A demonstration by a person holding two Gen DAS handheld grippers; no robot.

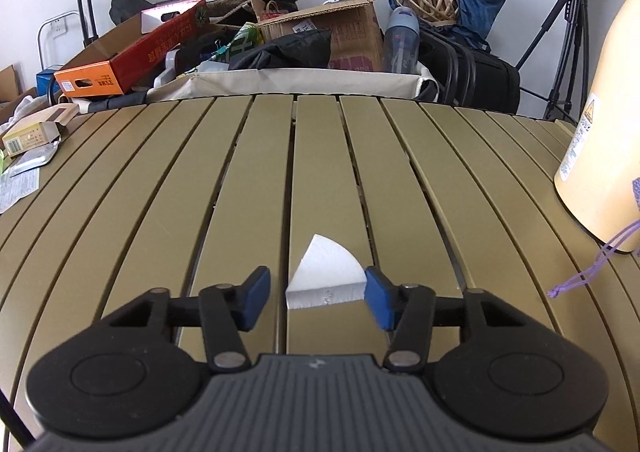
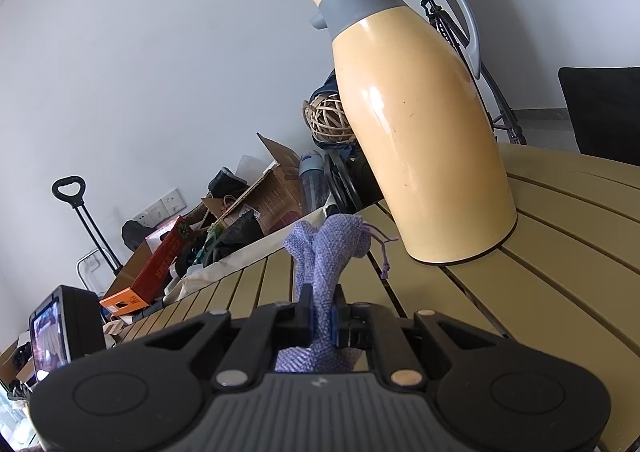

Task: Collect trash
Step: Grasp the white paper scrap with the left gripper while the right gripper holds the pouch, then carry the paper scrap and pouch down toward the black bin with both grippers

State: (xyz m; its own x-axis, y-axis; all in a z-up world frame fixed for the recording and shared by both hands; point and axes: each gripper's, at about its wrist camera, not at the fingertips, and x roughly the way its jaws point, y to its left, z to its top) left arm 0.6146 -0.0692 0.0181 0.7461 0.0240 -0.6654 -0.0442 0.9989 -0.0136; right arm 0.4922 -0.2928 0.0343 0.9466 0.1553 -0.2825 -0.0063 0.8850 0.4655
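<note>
A white foam wedge [image 1: 326, 272] lies on the olive slatted table [image 1: 160, 192], between the blue pads of my left gripper [image 1: 318, 292]. The right pad [image 1: 378, 302] touches the wedge's corner. A gap shows between the left pad [image 1: 256, 298] and the foam, so the gripper is open around it. In the right wrist view, my right gripper [image 2: 322, 312] is shut on a purple woven drawstring bag [image 2: 332, 240]. The bag's bunched top sticks up past the fingers, and its cord [image 2: 382, 252] hangs to the right.
A tall yellow thermos jug [image 2: 420, 124] stands on the table just right of the bag, also at the right edge [image 1: 600, 152]. Small cartons and a foil packet [image 1: 28, 136] lie at the table's left. Boxes and bags [image 1: 280, 40] pile up beyond the far edge.
</note>
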